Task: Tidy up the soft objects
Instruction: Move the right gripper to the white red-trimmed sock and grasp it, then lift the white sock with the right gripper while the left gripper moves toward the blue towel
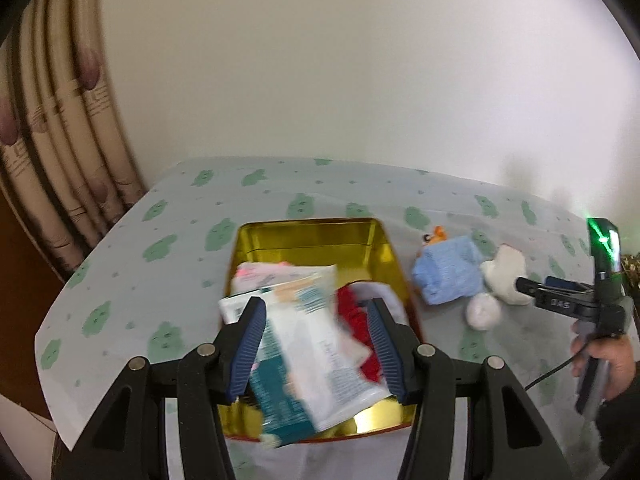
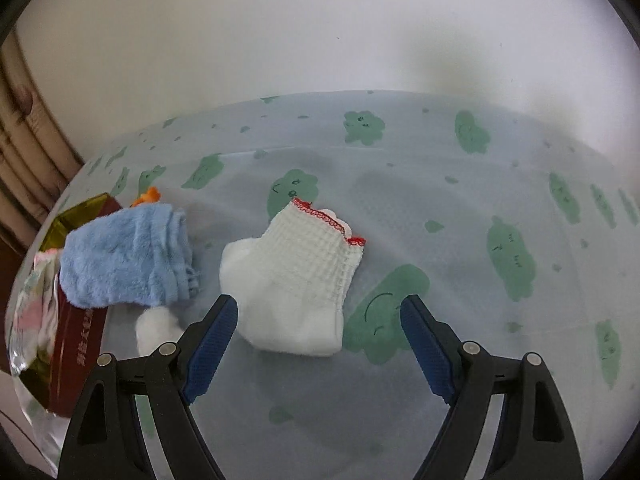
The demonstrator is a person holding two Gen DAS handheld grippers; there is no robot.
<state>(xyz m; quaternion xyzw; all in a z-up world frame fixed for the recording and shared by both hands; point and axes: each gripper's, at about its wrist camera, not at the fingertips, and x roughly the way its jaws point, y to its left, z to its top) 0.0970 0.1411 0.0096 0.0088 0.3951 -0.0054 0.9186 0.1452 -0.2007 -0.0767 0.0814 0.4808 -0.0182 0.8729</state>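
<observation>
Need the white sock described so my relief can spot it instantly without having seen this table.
Start at the gold tin on the cloud-print tablecloth. To its right lie a folded blue towel, a small white cotton ball, then the white sock, right in front of the open right gripper. Only the sock has a waffle-knit cuff edged in red stitching.

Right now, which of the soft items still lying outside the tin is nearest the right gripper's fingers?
The white sock with red-stitched cuff: it lies just ahead of the open right gripper, partly between its fingers. The blue towel and white cotton ball lie off to its left.
</observation>
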